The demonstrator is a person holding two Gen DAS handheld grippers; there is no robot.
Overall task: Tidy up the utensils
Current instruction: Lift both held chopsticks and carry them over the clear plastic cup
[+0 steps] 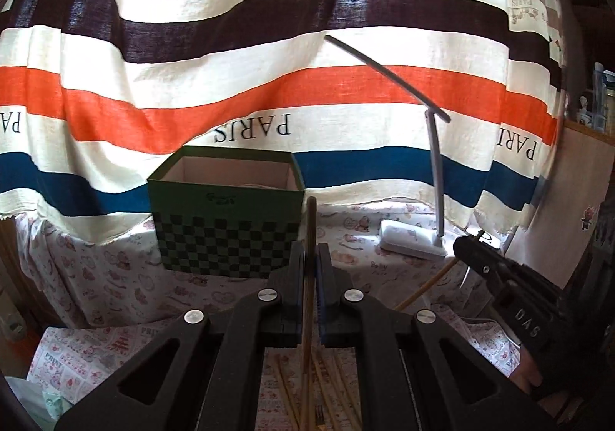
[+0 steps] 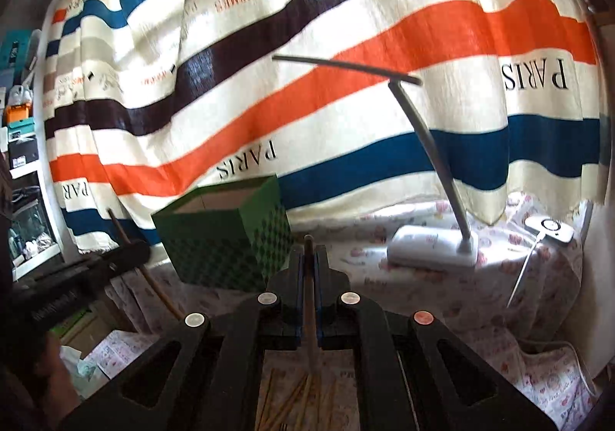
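Two grippers, left gripper [image 1: 310, 258] and right gripper [image 2: 308, 258], each clamp one chopstick [image 1: 309, 238] upright near the green box [image 1: 226, 215], with more chopsticks [image 2: 303, 392] loose on the table below.

A lived-in home room is indicated. A window is covered by a striped curtain [image 1: 269, 46] printed with "PARIS". The desk [image 1: 115, 277] is draped with a cartoon-printed cloth, on which a white desk lamp [image 1: 411, 238] and a green checkered box [image 1: 226, 231] are set. Cluttered shelves [image 2: 23, 146] are seen alongside.
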